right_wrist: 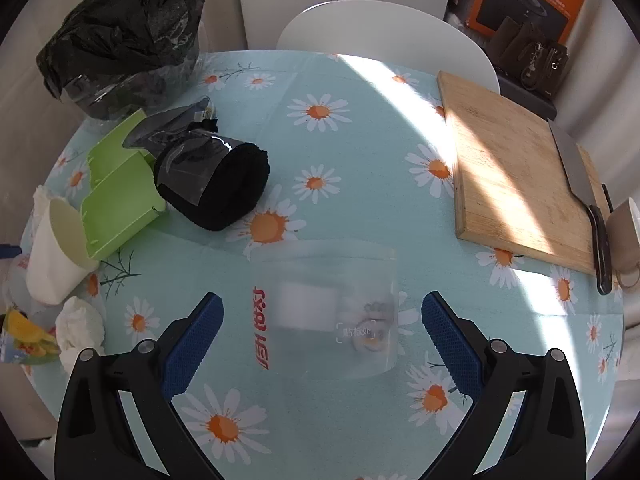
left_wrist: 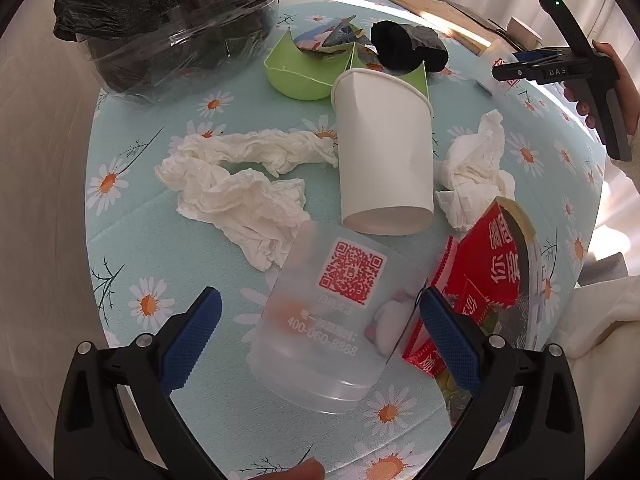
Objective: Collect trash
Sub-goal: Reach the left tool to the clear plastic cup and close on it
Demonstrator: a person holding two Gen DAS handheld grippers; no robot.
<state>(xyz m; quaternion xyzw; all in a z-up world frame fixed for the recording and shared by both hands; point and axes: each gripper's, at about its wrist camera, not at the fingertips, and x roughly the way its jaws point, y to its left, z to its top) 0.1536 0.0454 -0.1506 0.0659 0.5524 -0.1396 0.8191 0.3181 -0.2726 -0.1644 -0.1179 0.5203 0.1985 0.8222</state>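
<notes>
Two claws hang low over the bench [right_wrist: 360, 92], both with jaws spread wide and gripping nothing. The left claw [left_wrist: 320, 344] straddles a frosted plastic cup [left_wrist: 324, 328] lying on its side, its right pad close against the cup and a red wrapper [left_wrist: 492, 264]. Beyond lie a white paper cup [left_wrist: 384, 160], crumpled tissues [left_wrist: 240, 192], a green box [left_wrist: 304, 70] and the black-lined bin [left_wrist: 168, 28]. The right claw [right_wrist: 322, 344] frames another clear cup [right_wrist: 326, 312] without touching it. A cutting board [right_wrist: 516, 184] with a knife [right_wrist: 580, 196] lies to its right.
</notes>
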